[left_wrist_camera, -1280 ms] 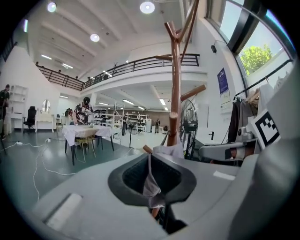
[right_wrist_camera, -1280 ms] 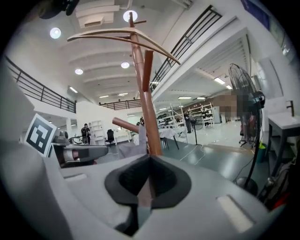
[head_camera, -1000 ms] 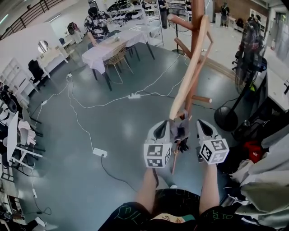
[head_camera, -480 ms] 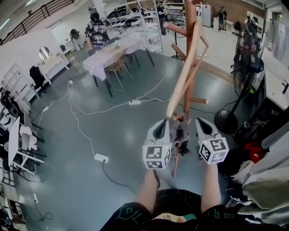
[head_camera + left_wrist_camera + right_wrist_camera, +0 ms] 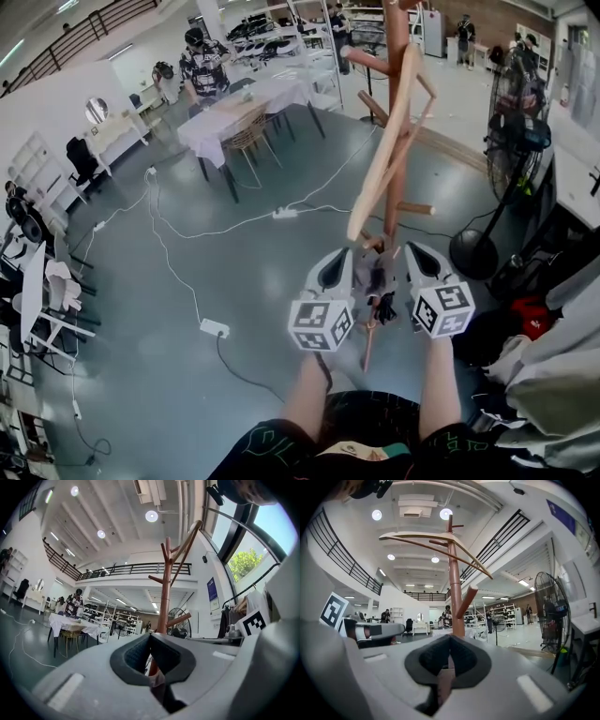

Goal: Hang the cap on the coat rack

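Head view: left hand-held gripper (image 5: 338, 262) and right hand-held gripper (image 5: 418, 253) are side by side, tips up. The cap (image 5: 377, 279) is bunched between them, grey fabric with dark bits hanging below. It sits just beside the lower trunk of the coat rack (image 5: 403, 103), under the short peg (image 5: 415, 208). A pale wooden hanger (image 5: 382, 155) slants across the trunk right above the tips. The cap is on no peg yet.

Left gripper view: jaws are closed together with a thin sliver of fabric (image 5: 157, 679) pinched in the seam, so it grips the cap by an edge. The trunk (image 5: 165, 592) is dead ahead and the pegs are higher up.

Right gripper view: jaws are fully closed, with the same kind of thin strip (image 5: 445, 681) caught in the seam. An angled peg (image 5: 466, 601) sits just above the tips, and the hanger (image 5: 426, 537) spans the top.

Step in hand, as I read it, is lifting the cap to a peg. Suggestions:
- Raise both grippers together and keep them apart enough to hold the cap's opening spread.
- Come at the peg from below its tip and steer clear of the hanger, since a knock could swing it.
- Both pinches are on thin edges, so go slowly to avoid a slip.
- Let go only once the peg carries the weight.
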Tool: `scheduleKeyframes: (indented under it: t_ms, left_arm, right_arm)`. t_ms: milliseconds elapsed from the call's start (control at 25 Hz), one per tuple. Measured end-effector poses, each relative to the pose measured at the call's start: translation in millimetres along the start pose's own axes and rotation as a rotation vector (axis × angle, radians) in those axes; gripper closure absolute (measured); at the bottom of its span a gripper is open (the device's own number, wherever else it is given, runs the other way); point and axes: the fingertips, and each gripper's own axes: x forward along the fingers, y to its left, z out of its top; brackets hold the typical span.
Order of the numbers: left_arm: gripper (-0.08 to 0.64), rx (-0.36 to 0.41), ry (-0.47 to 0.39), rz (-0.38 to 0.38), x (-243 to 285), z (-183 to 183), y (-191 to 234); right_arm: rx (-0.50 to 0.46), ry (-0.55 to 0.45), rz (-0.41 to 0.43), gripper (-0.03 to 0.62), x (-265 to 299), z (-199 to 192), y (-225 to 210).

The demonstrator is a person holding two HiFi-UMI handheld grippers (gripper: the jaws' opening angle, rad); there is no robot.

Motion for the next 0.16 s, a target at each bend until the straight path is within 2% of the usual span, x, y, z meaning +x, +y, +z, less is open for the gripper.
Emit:
scheduleKeyframes:
  t_ms: [160]
  left_arm:
    - [0.551, -0.006, -0.002, 0.012, -3.6, 1.2, 4.9]
  right_arm:
    - [-0.009, -0.005, 0.01, 0.589, 2.1, 1.7, 5.0]
